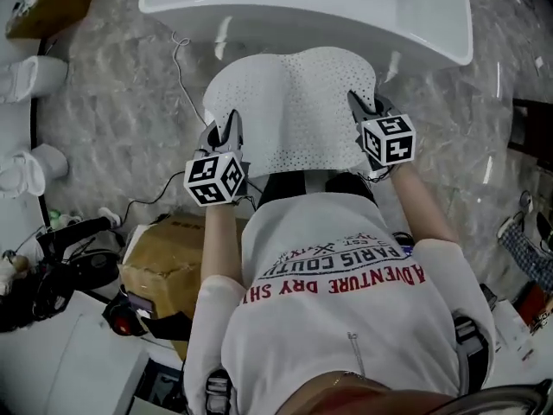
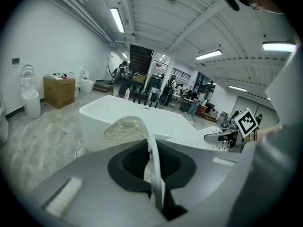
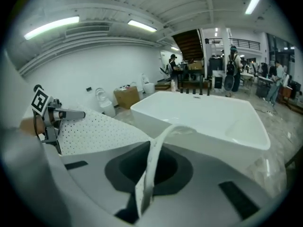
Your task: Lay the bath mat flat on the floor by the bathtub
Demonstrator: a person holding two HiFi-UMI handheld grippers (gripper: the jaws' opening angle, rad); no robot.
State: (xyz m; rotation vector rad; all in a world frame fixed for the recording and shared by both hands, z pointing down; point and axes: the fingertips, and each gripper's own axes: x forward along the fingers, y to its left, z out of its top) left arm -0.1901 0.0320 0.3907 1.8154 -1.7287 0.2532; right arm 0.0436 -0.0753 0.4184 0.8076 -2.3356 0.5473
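As held at head-view centre, the bath mat (image 1: 294,111) bows below the bathtub (image 1: 259,11). Left gripper view: left gripper (image 2: 155,181) clamped on its edge, lower centre. Right gripper view: right gripper (image 3: 143,188) likewise. Even, taut lowering is advised.

Brown cardboard box (image 1: 168,262) low left. Second cardboard box (image 1: 47,3) top-left corner. White toilets (image 1: 39,74) along left edge. Thin white cable (image 1: 179,67), looped, loose. People (image 2: 168,91) standing far back. Dark staircase (image 3: 189,44) behind. Ceiling strip lights (image 3: 52,26) lit.
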